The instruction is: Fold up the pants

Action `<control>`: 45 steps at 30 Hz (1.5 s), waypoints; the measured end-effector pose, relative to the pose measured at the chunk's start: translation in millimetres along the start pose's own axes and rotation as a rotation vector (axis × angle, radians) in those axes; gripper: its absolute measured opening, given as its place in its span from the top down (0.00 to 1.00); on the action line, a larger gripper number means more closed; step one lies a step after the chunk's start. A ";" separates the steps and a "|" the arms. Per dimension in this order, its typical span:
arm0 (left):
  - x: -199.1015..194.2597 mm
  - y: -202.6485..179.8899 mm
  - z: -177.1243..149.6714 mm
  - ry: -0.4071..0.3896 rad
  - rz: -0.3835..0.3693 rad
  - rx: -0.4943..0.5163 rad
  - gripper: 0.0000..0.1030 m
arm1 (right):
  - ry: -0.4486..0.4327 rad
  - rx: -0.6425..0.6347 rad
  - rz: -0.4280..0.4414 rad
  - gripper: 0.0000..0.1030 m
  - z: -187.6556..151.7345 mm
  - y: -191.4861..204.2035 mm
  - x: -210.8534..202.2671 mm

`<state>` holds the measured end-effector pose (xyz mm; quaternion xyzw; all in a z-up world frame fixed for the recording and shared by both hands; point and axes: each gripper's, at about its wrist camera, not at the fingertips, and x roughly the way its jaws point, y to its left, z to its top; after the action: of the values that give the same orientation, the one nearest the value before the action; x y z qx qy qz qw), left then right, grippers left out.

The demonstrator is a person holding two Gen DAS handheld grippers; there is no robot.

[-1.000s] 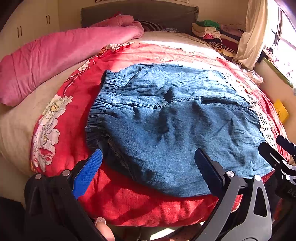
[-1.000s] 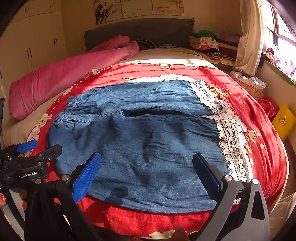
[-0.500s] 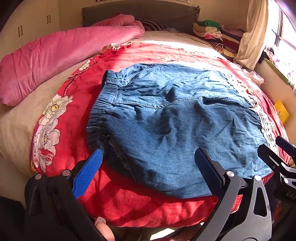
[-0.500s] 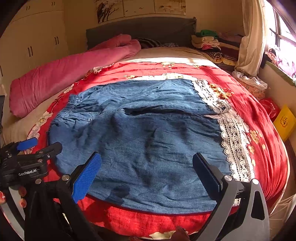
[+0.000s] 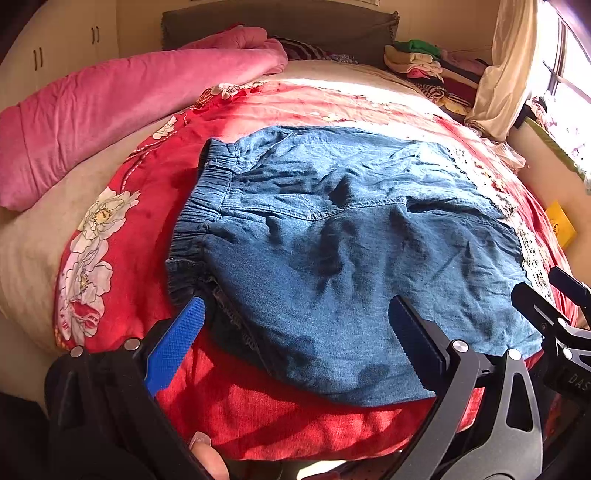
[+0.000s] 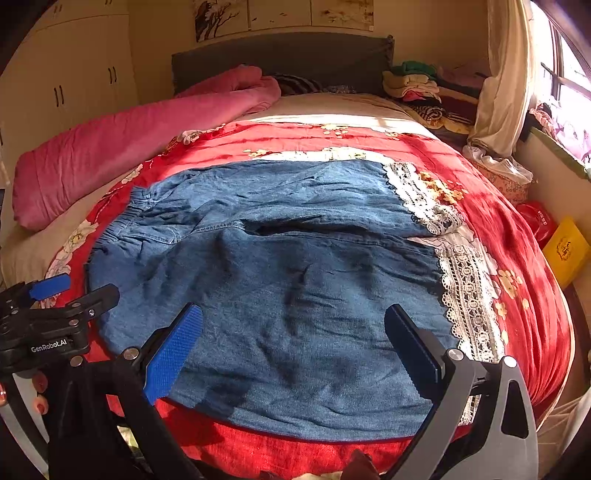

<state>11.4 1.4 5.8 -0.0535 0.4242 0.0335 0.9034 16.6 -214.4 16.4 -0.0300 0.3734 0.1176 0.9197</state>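
Denim pants (image 6: 288,295) lie flat on the red bedspread (image 6: 517,236); left gripper (image 5: 295,332) and right gripper (image 6: 291,332) hover above, jaws apart

Both wrist views low at bed foot, facing headboard (image 6: 280,55); share pants (image 5: 351,251).

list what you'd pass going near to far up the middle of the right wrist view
right claw → denim pants → red floral blanket → beige sheet → dark headboard → wall pictures
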 end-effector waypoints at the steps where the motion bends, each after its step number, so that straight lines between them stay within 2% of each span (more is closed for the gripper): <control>1: 1.2 0.4 1.5 0.000 0.002 -0.002 0.09 | 0.002 -0.001 0.001 0.04 1.3 0.4 1.4; 7: 7.3 8.0 11.3 0.000 -0.008 -0.008 0.09 | 0.008 -0.022 0.037 0.04 19.5 2.8 10.3; 9: 10.1 15.4 18.6 -0.005 -0.008 -0.019 0.09 | 0.015 -0.020 0.075 0.04 33.4 2.0 16.3; 14: 28.6 49.3 51.5 -0.014 0.029 -0.043 0.09 | 0.022 -0.150 0.111 0.04 78.9 17.0 40.6; 18: 56.0 76.6 83.9 0.009 0.050 -0.045 0.09 | 0.060 -0.183 0.166 0.04 116.7 21.8 78.3; 22: 83.2 96.2 110.1 0.029 0.035 -0.052 0.09 | 0.106 -0.211 0.167 0.04 145.9 25.7 119.7; 27: 119.2 99.2 129.4 0.065 0.040 0.026 0.09 | 0.131 -0.263 0.175 0.04 174.6 31.1 159.0; 30: 138.9 103.7 136.3 0.085 -0.001 0.011 0.10 | 0.152 -0.321 0.184 0.04 185.1 37.8 180.9; 32: 147.6 103.0 138.7 0.087 -0.009 0.021 0.17 | 0.167 -0.358 0.185 0.04 189.1 41.6 196.0; 33: 151.3 101.7 139.6 0.085 -0.012 0.033 0.27 | 0.179 -0.374 0.184 0.04 190.8 43.5 204.0; 34: 155.0 101.8 140.8 0.084 -0.013 0.036 0.32 | 0.191 -0.385 0.177 0.04 192.2 44.5 212.4; 36: 161.6 104.3 141.9 0.088 -0.043 0.026 0.57 | 0.211 -0.401 0.172 0.04 193.6 47.4 226.2; 38: 166.5 107.9 142.3 0.092 -0.084 0.005 0.68 | 0.231 -0.431 0.177 0.04 194.7 52.5 238.8; 39: 166.4 109.5 143.1 0.077 -0.095 0.001 0.79 | 0.236 -0.453 0.181 0.04 194.8 55.8 243.9; 45: 149.9 117.6 146.9 -0.019 -0.201 -0.046 0.81 | 0.245 -0.594 0.156 0.04 199.6 76.3 273.0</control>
<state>206.7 138.8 -24.4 -0.1159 0.4073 -0.0470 0.9047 323.5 -58.9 -26.9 -0.2821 0.4316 0.2872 0.8073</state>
